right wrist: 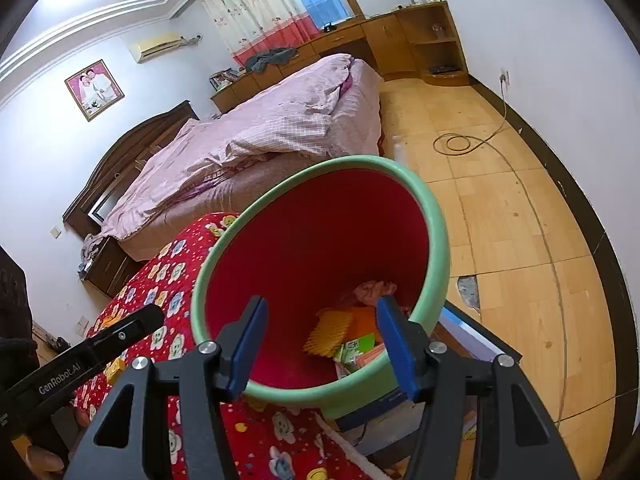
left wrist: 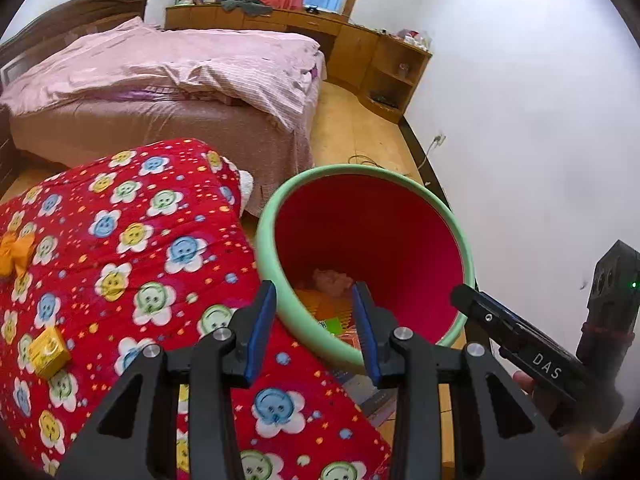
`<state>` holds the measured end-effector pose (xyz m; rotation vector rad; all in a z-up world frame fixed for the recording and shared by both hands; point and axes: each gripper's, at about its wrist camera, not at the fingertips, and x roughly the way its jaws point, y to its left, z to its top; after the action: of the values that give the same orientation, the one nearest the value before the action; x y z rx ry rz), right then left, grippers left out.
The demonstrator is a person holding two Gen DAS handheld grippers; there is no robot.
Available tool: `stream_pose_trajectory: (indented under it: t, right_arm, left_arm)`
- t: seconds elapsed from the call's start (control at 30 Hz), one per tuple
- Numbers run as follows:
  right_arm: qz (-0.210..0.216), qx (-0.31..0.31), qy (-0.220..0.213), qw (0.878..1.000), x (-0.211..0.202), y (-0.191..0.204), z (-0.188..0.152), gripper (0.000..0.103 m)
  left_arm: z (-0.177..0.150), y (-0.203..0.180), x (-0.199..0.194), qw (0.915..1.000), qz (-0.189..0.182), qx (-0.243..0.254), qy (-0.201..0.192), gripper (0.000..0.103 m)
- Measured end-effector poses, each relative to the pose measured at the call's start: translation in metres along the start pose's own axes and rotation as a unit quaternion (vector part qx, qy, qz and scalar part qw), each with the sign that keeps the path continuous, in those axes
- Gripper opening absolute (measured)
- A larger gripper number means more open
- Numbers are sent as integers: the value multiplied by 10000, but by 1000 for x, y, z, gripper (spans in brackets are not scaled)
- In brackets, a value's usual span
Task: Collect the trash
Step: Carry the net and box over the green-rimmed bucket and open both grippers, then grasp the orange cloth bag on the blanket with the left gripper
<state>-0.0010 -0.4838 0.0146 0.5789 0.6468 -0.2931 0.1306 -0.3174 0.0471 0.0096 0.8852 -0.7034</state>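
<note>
A trash bin (left wrist: 466,248) with a green rim and red inside stands beside a red flower-patterned quilt (left wrist: 132,264); it also shows in the right wrist view (right wrist: 440,240). Inside lie pink crumpled paper (right wrist: 374,290), a yellow-orange mesh piece (right wrist: 330,332) and a green carton (right wrist: 356,348). A yellow box (left wrist: 48,350) and an orange wrapper (left wrist: 16,256) lie on the quilt at left. My left gripper (left wrist: 316,320) is open and empty over the bin's near rim. My right gripper (right wrist: 324,344) is open and empty above the bin's mouth.
A bed with a pink cover (left wrist: 168,76) lies behind the quilt. Wooden cabinets (left wrist: 360,48) line the far wall. A cable (right wrist: 460,142) coils on the wooden floor right of the bin. A white wall (left wrist: 520,120) is close on the right.
</note>
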Motion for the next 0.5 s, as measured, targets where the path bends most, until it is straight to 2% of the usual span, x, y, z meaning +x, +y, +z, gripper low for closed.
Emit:
stream_pose_trajectory:
  t: [0.2, 0.3, 0.5]
  right_arm:
    - [86, -103, -57, 9999, -8, 17, -5, 63]
    - [130, -135, -85, 9998, -11, 25, -7, 69]
    - [236, -209, -56, 9995, -11, 45, -11, 74]
  left_arm:
    - [-5, 17, -19, 9997, 172, -158, -93, 39]
    - [-7, 29, -30, 9992, 275, -243, -137, 39]
    - [-8, 61, -52, 9974, 536, -417, -257, 39]
